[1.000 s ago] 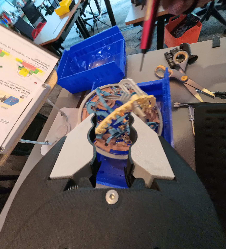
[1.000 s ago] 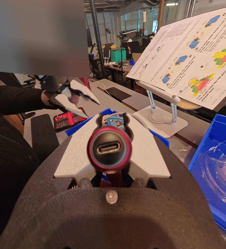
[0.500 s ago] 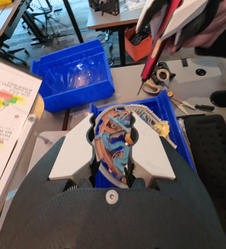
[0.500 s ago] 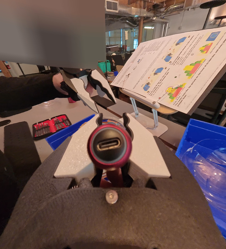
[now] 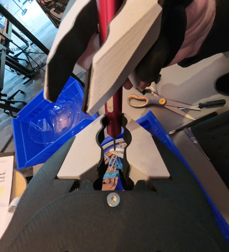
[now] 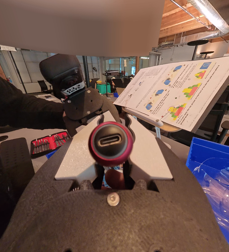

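Gripping a red electric screwdriver upright, right gripper is clamped on its barrel. Bit tip sits just above the round model inside the blue bin. Left gripper, jaws slightly parted, holds nothing. Scissors lie on the desk.

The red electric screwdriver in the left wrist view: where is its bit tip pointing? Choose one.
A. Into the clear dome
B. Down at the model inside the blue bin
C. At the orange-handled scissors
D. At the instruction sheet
B: the red electric screwdriver, clamped in the right gripper, points its bit down between the left gripper fingers at the model inside the blue bin.
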Motion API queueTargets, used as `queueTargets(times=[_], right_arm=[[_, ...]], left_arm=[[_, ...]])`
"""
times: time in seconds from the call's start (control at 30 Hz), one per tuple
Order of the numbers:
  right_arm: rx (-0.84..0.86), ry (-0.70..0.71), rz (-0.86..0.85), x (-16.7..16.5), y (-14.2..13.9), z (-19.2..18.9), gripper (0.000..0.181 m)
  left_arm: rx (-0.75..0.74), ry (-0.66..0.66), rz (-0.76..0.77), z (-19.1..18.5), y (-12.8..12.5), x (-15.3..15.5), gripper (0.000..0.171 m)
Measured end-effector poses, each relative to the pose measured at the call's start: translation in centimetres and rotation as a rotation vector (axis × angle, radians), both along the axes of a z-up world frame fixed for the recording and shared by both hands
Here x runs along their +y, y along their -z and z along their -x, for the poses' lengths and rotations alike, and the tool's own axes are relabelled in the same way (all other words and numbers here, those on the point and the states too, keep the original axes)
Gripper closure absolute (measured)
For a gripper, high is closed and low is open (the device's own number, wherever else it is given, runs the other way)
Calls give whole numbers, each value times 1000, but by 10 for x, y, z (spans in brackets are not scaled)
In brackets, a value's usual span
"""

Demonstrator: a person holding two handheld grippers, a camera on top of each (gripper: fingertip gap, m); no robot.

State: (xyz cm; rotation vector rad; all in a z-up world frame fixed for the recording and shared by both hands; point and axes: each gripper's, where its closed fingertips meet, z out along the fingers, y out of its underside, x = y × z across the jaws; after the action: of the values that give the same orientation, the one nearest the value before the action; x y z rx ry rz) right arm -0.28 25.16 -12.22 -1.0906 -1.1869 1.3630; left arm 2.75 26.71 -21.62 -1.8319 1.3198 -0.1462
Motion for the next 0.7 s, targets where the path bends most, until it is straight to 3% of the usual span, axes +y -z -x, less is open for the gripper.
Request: queueTargets(times=[0.23,0.33,0.57,0.7], right_arm=[[-121,3,-50,3,15,1,148],[-127,-18,22,7,19,-1,146],[-270,-51,-34,11,46,-7,152],[-368,-4,-116,22,60,-13,157]], left_arm=[[75,8,-107,17,-9,9,152],[110,-8,-171,23,-14,16,152],[123,64,-172,24,-2,17,152],[131,71,-166,30,4,24,152]])
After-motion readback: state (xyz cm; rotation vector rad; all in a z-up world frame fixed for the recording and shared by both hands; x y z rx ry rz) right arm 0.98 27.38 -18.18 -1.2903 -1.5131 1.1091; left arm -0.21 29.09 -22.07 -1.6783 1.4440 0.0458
